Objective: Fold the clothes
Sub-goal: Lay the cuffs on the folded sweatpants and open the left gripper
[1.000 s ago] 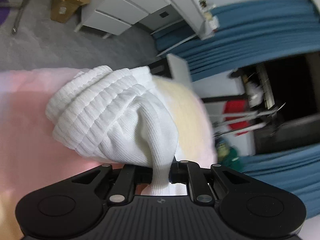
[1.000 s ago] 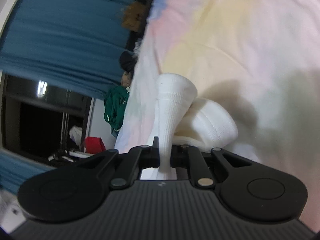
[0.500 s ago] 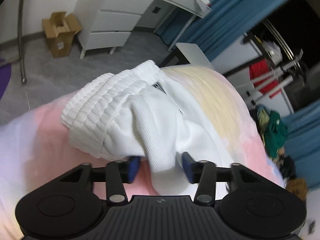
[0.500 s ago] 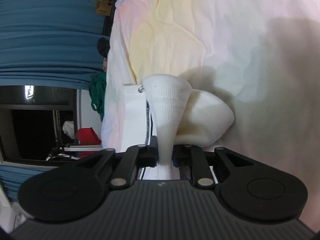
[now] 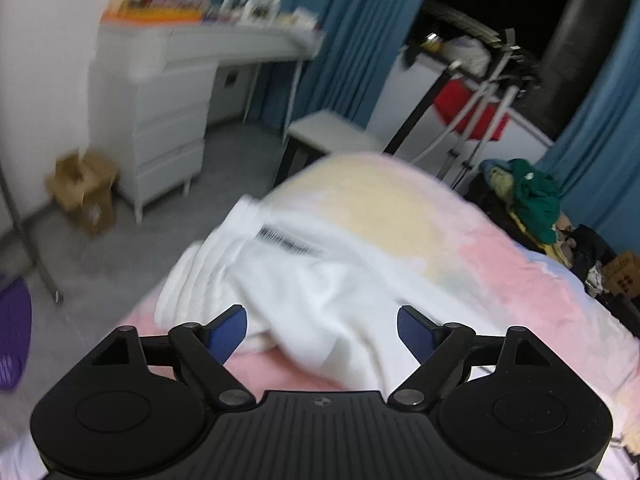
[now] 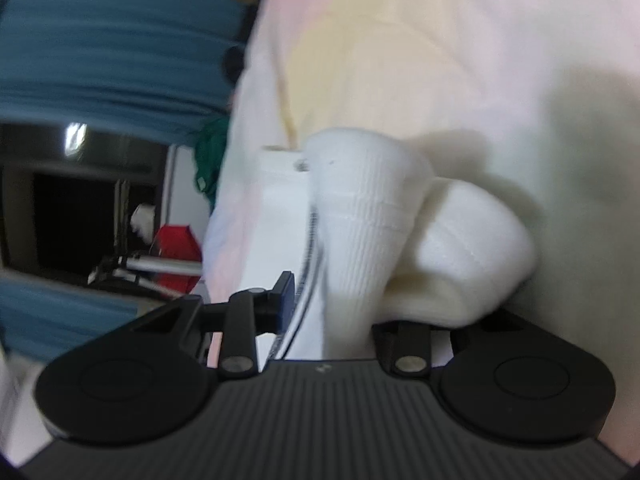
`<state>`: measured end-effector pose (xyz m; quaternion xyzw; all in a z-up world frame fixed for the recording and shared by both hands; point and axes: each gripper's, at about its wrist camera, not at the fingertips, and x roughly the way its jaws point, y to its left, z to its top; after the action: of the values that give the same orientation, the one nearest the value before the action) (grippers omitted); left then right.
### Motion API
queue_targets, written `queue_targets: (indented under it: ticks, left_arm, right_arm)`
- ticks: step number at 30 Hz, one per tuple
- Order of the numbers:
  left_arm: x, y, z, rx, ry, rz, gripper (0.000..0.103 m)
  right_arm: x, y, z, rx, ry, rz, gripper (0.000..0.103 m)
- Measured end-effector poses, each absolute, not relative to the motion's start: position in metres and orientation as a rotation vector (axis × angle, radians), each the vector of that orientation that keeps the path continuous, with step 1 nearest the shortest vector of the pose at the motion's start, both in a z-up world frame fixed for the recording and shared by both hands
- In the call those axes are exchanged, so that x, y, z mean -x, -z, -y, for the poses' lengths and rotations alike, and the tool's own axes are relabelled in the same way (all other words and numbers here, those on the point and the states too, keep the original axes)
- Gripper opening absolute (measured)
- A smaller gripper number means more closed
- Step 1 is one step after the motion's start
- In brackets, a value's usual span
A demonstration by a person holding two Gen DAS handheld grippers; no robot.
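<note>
Both grippers have let go within the last second, and that is the whole story of this moment. A second ago the left gripper (image 5: 322,330) was pinched on a fold of the white socks (image 5: 304,288); half a second ago its blue pads were already parting around the cloth; now its jaws are opening wide, with the blue pads (image 5: 226,334) standing clear on either side and nothing pressed between them. The view has also pulled back and levelled out, so more of the room shows behind: the drawers (image 5: 160,120), the box (image 5: 82,190) on the floor, the blue curtain (image 5: 352,32). The socks lie on the pastel bedcover (image 5: 500,256) as a loose white bundle, ribbed cuffs toward the left in this view (motion blur hides the finer folds). On the other side, the right gripper (image 6: 332,306) had the sock's cuff clamped a second ago; now its jaws are opening too, and the cuff (image 6: 360,220) stands upright in the gap, with a visible space between the left pad (image 6: 285,304) and the cloth. The right pad is hidden behind the bundle, so contact there cannot be ruled out. The rolled part of the socks (image 6: 472,248) rests on the bedcover (image 6: 440,40) just right of the cuff. Judging by this double release, the sock bundle is finished and set down, and the next garment is probably due; the one worry is the standing cuff springing loose once the right gripper backs off.
</note>
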<state>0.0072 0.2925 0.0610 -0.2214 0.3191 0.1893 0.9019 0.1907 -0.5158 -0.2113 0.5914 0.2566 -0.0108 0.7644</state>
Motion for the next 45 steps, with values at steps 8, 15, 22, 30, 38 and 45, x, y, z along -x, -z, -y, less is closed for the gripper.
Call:
queue_targets:
  ticks: [8, 15, 22, 30, 38, 45]
  left_arm:
    - [-0.062, -0.05, -0.179, 0.26, -0.164, -0.627, 0.089]
    - [-0.107, -0.002, -0.108, 0.219, -0.062, -0.692, 0.089]
    - [-0.139, 0.067, -0.12, 0.189, -0.137, -0.701, 0.089]
    - [-0.134, 0.095, -0.104, 0.015, -0.154, -0.715, 0.091]
    - [-0.138, 0.099, -0.098, -0.01, -0.173, -0.724, 0.091]
    - [-0.144, 0.09, -0.1, 0.003, -0.174, -0.758, 0.091]
  right_arm:
    - [-0.196, 0.218, 0.508, -1.33, 0.123, -0.543, 0.039]
    - [-0.196, 0.22, 0.496, -1.302, 0.171, -0.497, 0.034]
    - [-0.187, 0.202, 0.495, -1.204, 0.227, -0.459, 0.013]
    - [-0.176, 0.17, 0.488, -1.109, 0.193, -0.349, 0.012]
    - [-0.189, 0.15, 0.474, -1.029, 0.185, -0.345, 0.012]
    - [-0.188, 0.093, 0.436, -0.705, 0.118, -0.287, 0.012]
